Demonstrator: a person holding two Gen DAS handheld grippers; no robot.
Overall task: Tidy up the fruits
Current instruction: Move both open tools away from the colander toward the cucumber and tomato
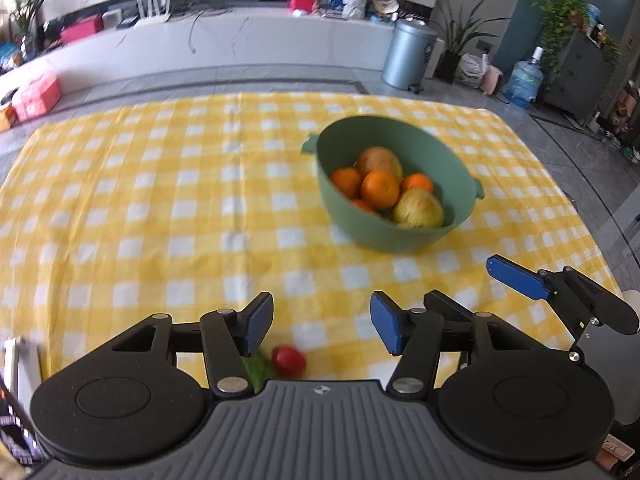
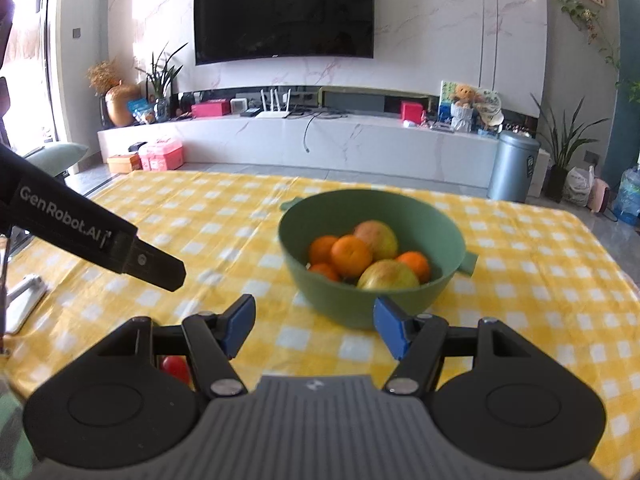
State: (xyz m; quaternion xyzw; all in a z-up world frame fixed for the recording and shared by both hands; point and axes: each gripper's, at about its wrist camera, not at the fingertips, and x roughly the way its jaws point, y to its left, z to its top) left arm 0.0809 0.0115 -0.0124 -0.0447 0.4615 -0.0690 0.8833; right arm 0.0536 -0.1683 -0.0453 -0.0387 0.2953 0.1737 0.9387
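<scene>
A green bowl (image 1: 404, 232) stands on the yellow checked cloth (image 1: 160, 208) and holds several oranges (image 1: 380, 189) and two yellowish apples (image 1: 418, 209). The bowl also shows in the right wrist view (image 2: 340, 304). A small red fruit (image 1: 289, 361) with a green leaf lies on the cloth just under my left gripper (image 1: 322, 326), which is open and empty. My right gripper (image 2: 314, 326) is open and empty, close in front of the bowl. The red fruit (image 2: 176, 368) shows partly behind its left finger. The right gripper's blue fingers (image 1: 516, 278) show at the left view's right side.
The left gripper's body (image 2: 100, 236) crosses the left of the right wrist view. A metal object (image 2: 24, 300) lies at the cloth's left edge. The table's far and right edges drop to the floor, with a bin (image 1: 412, 54) and a TV bench (image 2: 300, 136) beyond.
</scene>
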